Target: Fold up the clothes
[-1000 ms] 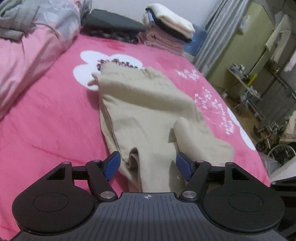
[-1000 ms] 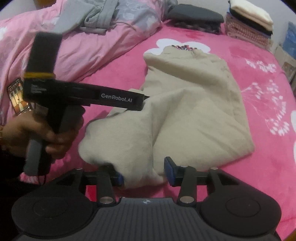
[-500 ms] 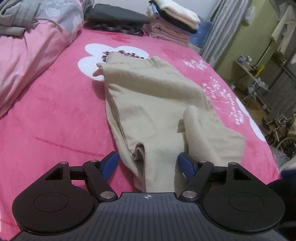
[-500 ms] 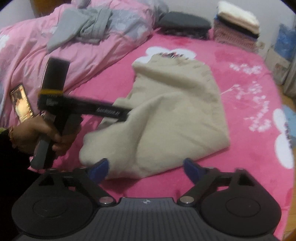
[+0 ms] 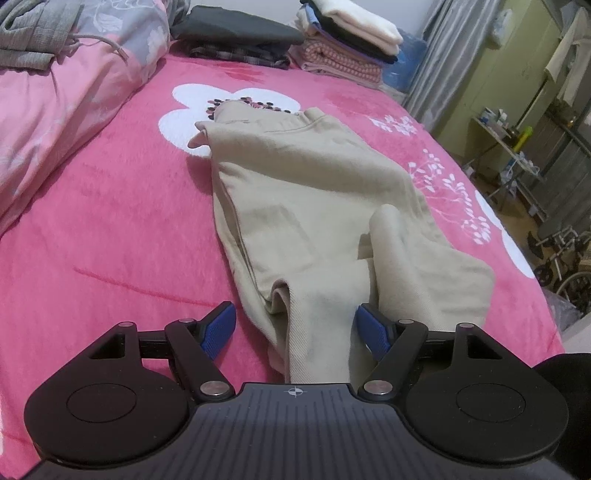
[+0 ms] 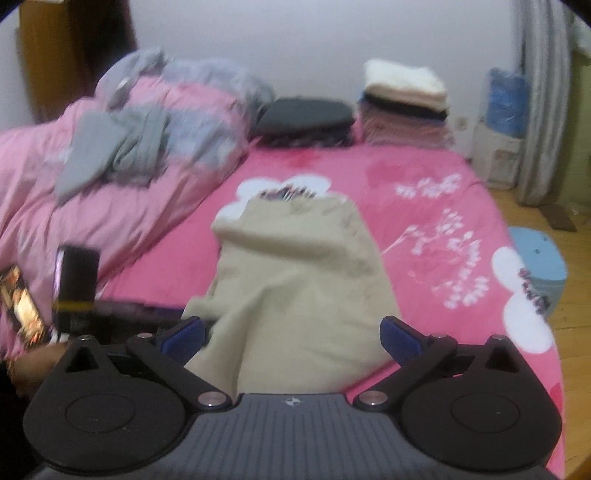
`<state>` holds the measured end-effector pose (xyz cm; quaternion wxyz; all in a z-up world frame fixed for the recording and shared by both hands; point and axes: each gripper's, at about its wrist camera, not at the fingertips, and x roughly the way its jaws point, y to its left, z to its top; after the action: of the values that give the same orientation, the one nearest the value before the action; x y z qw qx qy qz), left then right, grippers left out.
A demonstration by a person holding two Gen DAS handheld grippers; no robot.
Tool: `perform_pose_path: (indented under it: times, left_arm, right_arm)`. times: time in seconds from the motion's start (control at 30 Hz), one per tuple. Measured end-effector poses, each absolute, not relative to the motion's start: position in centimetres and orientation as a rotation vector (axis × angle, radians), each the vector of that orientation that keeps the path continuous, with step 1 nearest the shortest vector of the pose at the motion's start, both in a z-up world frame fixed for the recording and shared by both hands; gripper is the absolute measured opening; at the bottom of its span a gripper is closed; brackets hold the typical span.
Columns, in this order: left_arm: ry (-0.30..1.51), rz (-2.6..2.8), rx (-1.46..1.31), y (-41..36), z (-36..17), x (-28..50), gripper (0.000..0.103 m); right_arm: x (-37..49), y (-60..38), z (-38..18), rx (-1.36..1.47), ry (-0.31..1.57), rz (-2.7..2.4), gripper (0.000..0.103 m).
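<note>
A bed (image 5: 92,236) under a bright pink blanket printed with white flowers fills both views. A rumpled pale pink quilt (image 5: 48,122) lies along its left side, with a grey garment (image 5: 33,40) on top. At the far end sit a dark folded pile (image 5: 236,33) and a taller stack of folded clothes (image 5: 351,40), cream on top. Grey curtains (image 5: 447,48) hang to the right, beside a cluttered small table (image 5: 509,144). A pale blue stool (image 6: 543,262) stands on the wooden floor (image 6: 576,332)

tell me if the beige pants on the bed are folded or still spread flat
Partly folded. The beige pants lie doubled lengthwise on the pink bedspread, leg ends bunched and rumpled near the camera, not yet folded short.
</note>
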<state>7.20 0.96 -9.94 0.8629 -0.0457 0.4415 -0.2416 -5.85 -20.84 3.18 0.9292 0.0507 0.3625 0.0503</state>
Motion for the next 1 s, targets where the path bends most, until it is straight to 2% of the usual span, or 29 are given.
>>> perform_pose_path:
  times: [0.17, 0.43, 0.57, 1.0]
  left_arm:
    - [0.926, -0.507, -0.098, 1.0, -10.0, 7.2, 0.074]
    - [0.926, -0.505, -0.098, 1.0, -10.1, 7.2, 0.075]
    - [0.925, -0.504, -0.096, 1.0, -10.1, 7.3, 0.076]
    - [0.919, -0.496, -0.088, 1.0, -9.8, 7.2, 0.077]
  right_arm:
    - [-5.9, -21.9, 3.8, 0.157, 0.642, 0.057, 0.103]
    - [-5.6, -22.1, 3.8, 0.143, 0.627, 0.059, 0.103]
    - [-6.3, -21.8, 4.0, 0.127, 0.551, 0.079, 0.103]
    - [-4.4, -21.2, 4.1, 0.106, 0.56, 0.204, 0.103]
